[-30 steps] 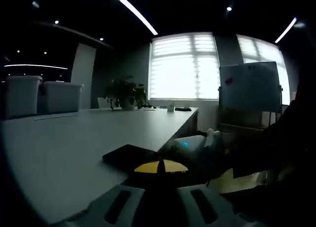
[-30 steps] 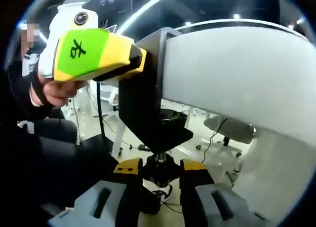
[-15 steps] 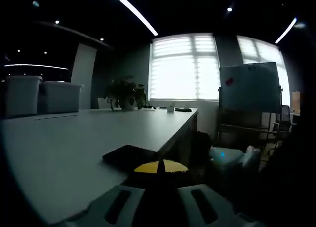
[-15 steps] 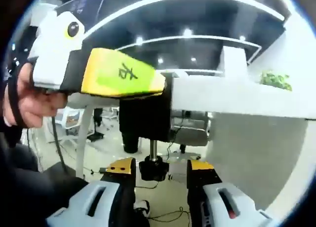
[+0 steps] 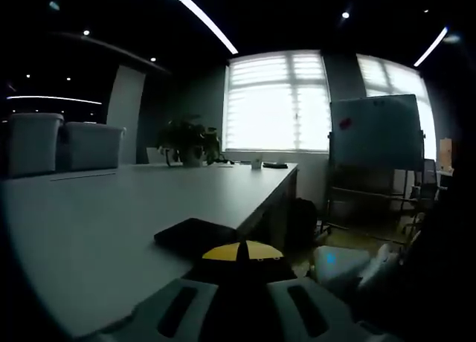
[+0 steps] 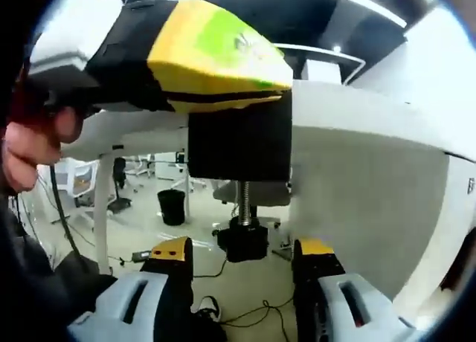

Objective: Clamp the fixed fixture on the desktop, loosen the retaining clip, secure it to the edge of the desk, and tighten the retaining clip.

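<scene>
In the left gripper view the room is dim, and the left tongs (image 5: 239,301) are cut off at the bottom edge. Their yellow tips meet on a dark shape that is the clamp (image 5: 195,234), so they grip it; how deep the hold goes is hard to make out. The clamp's black top plate lies flat on the counter (image 5: 111,208), just inside the counter's right edge. At lower right, off that edge and lower, a pale body with a blue light is the right tongs (image 5: 343,266) (blurred, partly lost in shadow). Far along the counter stand a plant (image 5: 190,141) and two bins (image 5: 63,143); a whiteboard (image 5: 375,134) stands on the floor to the right, with open floor between it and the counter.

The right gripper view looks up from under the counter (image 6: 372,134). The left tongs (image 6: 219,59), yellow and green, hold the black clamp (image 6: 238,137) where it hugs the counter edge; a hand (image 6: 33,145) behind them is half cut off. A threaded screw hangs from the clamp down to a black knob (image 6: 243,242). The right tongs (image 6: 243,254) stand wide, one jaw either side of the knob, not touching it. Open floor with chairs lies beyond.
</scene>
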`<action>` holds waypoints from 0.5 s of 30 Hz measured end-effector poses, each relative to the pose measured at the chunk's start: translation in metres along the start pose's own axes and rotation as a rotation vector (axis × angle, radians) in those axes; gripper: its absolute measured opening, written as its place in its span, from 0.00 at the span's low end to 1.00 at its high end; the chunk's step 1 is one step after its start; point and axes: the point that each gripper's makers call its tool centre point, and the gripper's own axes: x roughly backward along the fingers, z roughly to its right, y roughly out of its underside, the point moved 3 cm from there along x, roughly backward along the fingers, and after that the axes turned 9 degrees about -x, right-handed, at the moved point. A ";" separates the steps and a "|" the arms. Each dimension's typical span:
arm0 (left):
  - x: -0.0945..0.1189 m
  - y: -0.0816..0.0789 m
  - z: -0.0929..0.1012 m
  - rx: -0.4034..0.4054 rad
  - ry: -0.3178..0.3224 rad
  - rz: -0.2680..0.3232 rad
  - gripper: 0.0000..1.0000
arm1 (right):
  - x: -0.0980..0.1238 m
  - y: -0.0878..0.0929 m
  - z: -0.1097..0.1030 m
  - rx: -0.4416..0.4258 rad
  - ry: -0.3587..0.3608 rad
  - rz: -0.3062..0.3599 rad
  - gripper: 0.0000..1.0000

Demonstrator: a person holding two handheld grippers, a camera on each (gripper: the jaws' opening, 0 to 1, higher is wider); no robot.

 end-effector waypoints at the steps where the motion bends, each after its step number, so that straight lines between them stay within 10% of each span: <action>1: 0.000 0.000 0.000 -0.001 -0.001 0.001 0.01 | 0.001 -0.002 0.003 -0.014 0.020 0.003 0.35; 5: 0.000 0.000 0.000 0.002 0.002 0.005 0.01 | 0.002 -0.003 -0.007 0.130 -0.015 0.004 0.23; 15: 0.000 0.000 -0.002 -0.012 -0.003 0.007 0.01 | 0.003 -0.003 -0.006 0.131 -0.264 -0.094 0.22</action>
